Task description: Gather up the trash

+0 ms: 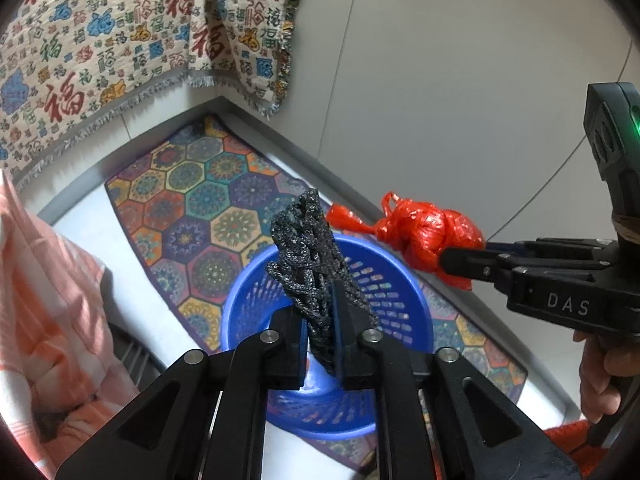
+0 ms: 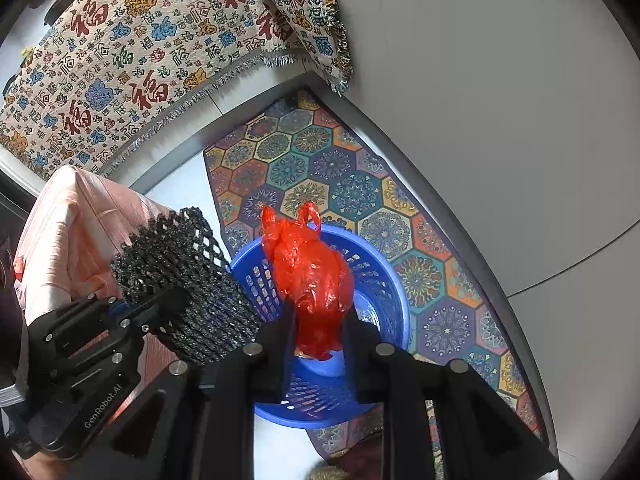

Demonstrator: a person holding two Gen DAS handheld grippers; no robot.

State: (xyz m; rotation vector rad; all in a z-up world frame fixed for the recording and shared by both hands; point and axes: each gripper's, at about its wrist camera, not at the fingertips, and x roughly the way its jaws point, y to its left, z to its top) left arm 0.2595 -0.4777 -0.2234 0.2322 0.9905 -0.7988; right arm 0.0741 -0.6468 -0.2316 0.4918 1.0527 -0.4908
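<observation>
A blue perforated plastic basket (image 1: pixel 420 300) (image 2: pixel 396 292) stands on a patterned rug. In the left wrist view my left gripper (image 1: pixel 322 344) is shut on a black foam mesh sleeve (image 1: pixel 312 248), held upright right above the basket's mouth. My right gripper (image 1: pixel 452 264) comes in from the right, shut on a crumpled red plastic bag (image 1: pixel 424 232) just past the basket's far rim. In the right wrist view the right gripper (image 2: pixel 320 336) pinches the red bag (image 2: pixel 312 276) over the basket's opening. There the left gripper (image 2: pixel 168 304) holds the mesh (image 2: pixel 180 264) at the basket's left edge.
The hexagon-patterned rug (image 1: pixel 192 200) lies along a grey wall (image 1: pixel 480 80). A fringed cloth with red and blue characters (image 1: pixel 120 40) hangs at the back. Pink striped fabric (image 1: pixel 40 280) fills the left side. A person's hand (image 1: pixel 604 372) grips the right tool's handle.
</observation>
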